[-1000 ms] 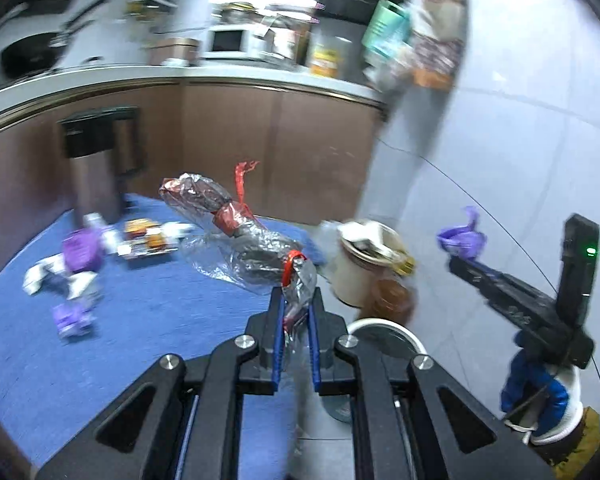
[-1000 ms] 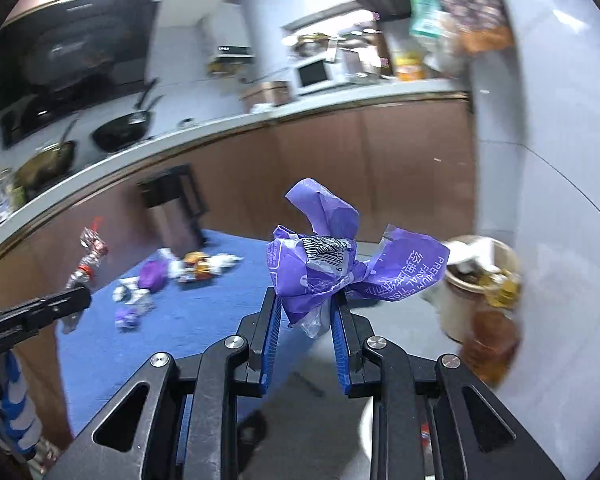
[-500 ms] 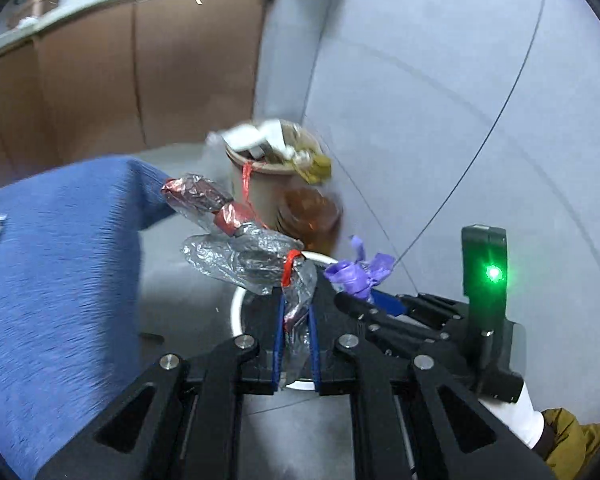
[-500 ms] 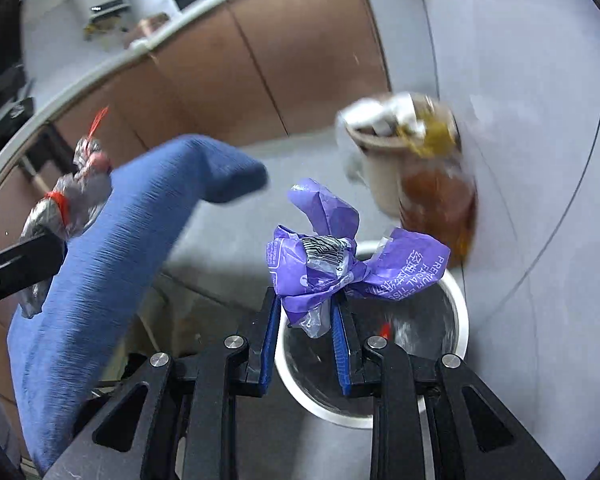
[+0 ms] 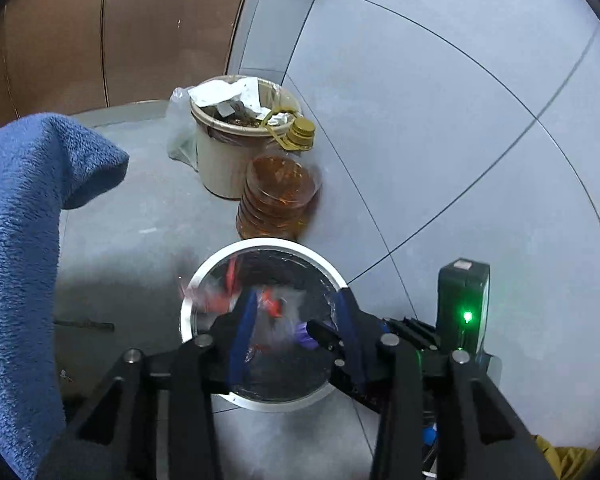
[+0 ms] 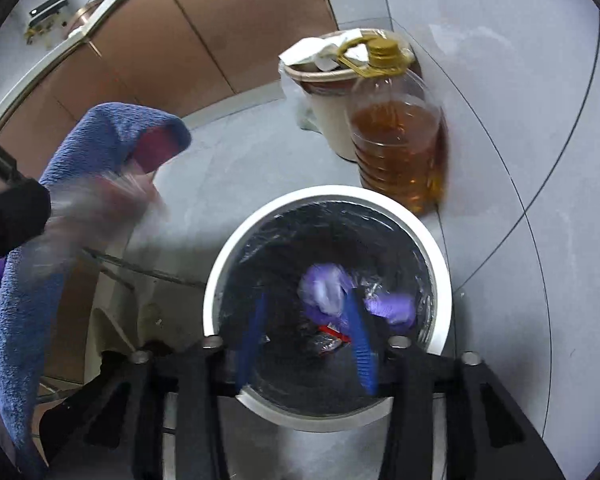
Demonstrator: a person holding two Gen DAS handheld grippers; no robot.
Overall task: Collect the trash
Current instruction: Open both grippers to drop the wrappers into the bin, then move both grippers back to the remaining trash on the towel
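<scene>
Both grippers hang over a white-rimmed bin (image 6: 432, 248) lined with black plastic, its mouth filling the lower middle of each frame. The left gripper (image 5: 296, 330) has its jaws opening, and the clear wrapper (image 5: 220, 298) with red bits is a blur just ahead of them over the bin's left rim, no longer pinched. The right gripper (image 6: 308, 334) also has its jaws opening; the purple wrapper (image 6: 324, 286) lies blurred between the blue pads, loose, above the liner, with a second purple wad (image 6: 394, 306) just right of the pads.

Room is tight on the far side: an oil bottle (image 6: 398, 148) stands just beyond the rim, touching or nearly touching it, and a beige bucket (image 5: 216, 160) stuffed with paper stands behind the bottle. The tiled wall (image 5: 460, 120) curves close along the right. A blue towel (image 5: 16, 240) hangs down the left edge of both frames, with bare grey floor (image 5: 148, 220) between it and the bin.

The left view shows the right gripper's body with a green light (image 5: 467, 316) at lower right, and its tip crossing under the left jaws. The right view alone shows a small red-and-silver scrap (image 6: 328, 338) already down in the liner, the left gripper's dark arm (image 6: 12, 216) at middle left with the clear wrapper smeared ahead of it, and cabinet doors (image 6: 220, 40) under a table edge at upper left.
</scene>
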